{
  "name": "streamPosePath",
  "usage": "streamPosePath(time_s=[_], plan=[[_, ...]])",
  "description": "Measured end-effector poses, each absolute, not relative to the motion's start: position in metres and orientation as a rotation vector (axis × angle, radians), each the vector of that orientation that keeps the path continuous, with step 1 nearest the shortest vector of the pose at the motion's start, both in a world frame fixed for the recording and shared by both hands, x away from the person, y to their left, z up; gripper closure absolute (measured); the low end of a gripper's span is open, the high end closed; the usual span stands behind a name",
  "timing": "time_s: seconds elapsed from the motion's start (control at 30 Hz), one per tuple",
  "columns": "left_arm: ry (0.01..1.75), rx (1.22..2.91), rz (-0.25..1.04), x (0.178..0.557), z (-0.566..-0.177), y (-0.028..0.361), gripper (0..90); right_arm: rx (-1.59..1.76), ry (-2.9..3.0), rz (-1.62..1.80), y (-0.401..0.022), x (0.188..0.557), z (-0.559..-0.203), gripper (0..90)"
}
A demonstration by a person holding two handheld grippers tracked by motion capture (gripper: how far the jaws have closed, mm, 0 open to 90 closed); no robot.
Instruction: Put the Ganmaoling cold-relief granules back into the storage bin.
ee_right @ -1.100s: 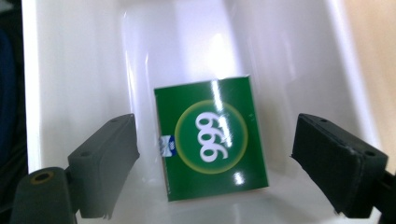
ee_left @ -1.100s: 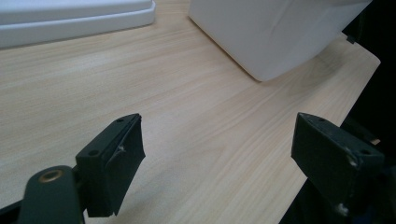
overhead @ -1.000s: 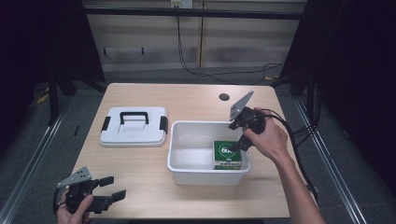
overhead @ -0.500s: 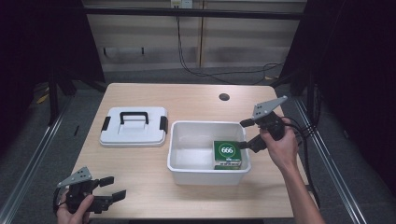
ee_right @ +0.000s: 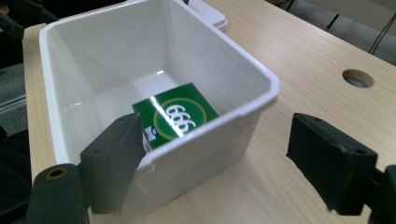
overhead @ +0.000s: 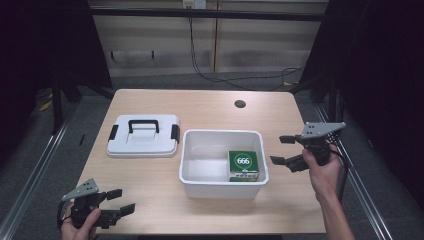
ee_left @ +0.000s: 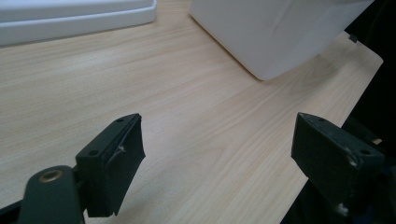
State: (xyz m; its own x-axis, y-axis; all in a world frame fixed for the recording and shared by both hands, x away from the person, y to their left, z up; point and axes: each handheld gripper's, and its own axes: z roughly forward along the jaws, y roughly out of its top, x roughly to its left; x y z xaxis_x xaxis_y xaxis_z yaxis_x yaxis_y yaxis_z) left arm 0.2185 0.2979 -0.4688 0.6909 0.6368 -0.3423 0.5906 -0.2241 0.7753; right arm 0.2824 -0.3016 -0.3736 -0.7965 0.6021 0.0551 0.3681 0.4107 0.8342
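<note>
green box point(overhead: 243, 164) marked 666 lies in the white bin point(overhead: 190, 155); both grippers gape, empty.

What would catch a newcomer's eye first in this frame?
The green box marked 666 stands out most, lying in the right end of the open white bin at the middle of the table. Left of the bin lies its white lid with a black handle. The right gripper hangs empty just off the bin's right side, jaws apart, while the left gripper rests open at the table's near left corner.
</note>
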Motion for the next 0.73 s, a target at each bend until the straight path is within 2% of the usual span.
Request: streamPosePath(time_s=[0.43, 0.6, 0.73], plan=[[0.955, 1.905, 0.059, 0.219, -0.469, 0.297, 17.0, 0.988, 2.249, 1.369, -0.340, 0.246, -0.406, 14.1], [0.947, 1.894, 0.060, 0.219, -0.468, 0.299, 17.0, 1.071, 2.221, 1.352, -0.352, 0.243, -0.436, 13.3], [0.943, 1.895, 0.059, 0.219, -0.467, 0.299, 16.9, 1.102, 2.280, 1.322, -0.355, 0.248, -0.446, 13.0]])
